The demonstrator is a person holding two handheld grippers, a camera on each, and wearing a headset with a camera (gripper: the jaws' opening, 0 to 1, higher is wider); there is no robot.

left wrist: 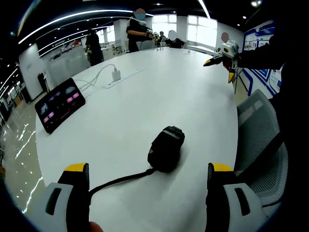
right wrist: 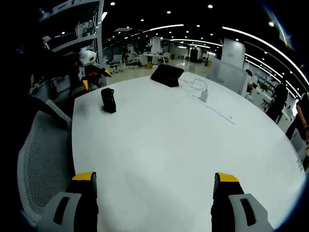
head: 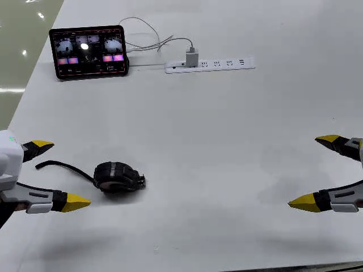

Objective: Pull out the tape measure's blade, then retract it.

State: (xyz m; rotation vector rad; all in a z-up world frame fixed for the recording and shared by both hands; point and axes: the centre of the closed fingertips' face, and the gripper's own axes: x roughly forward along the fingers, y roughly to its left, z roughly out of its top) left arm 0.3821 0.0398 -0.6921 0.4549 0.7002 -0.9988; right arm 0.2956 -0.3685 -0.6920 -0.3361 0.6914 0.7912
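Widely agape, left hand-held gripper (head: pixel 69 173)

- left gripper (head: pixel 71 173): low at the left edge of the head view. jaws spread wide apart, yellow tips pointing right, gripping nothing.
- right gripper (head: pixel 303 170): low at the right edge of the head view. jaws also wide apart, yellow tips pointing left, gripping nothing.
- the two face each other, well apart, roughly level.

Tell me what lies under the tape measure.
The tape measure rests on the white table, with its black strap lying on the table beside it. The spot directly under its body is covered, so nothing more can be told.
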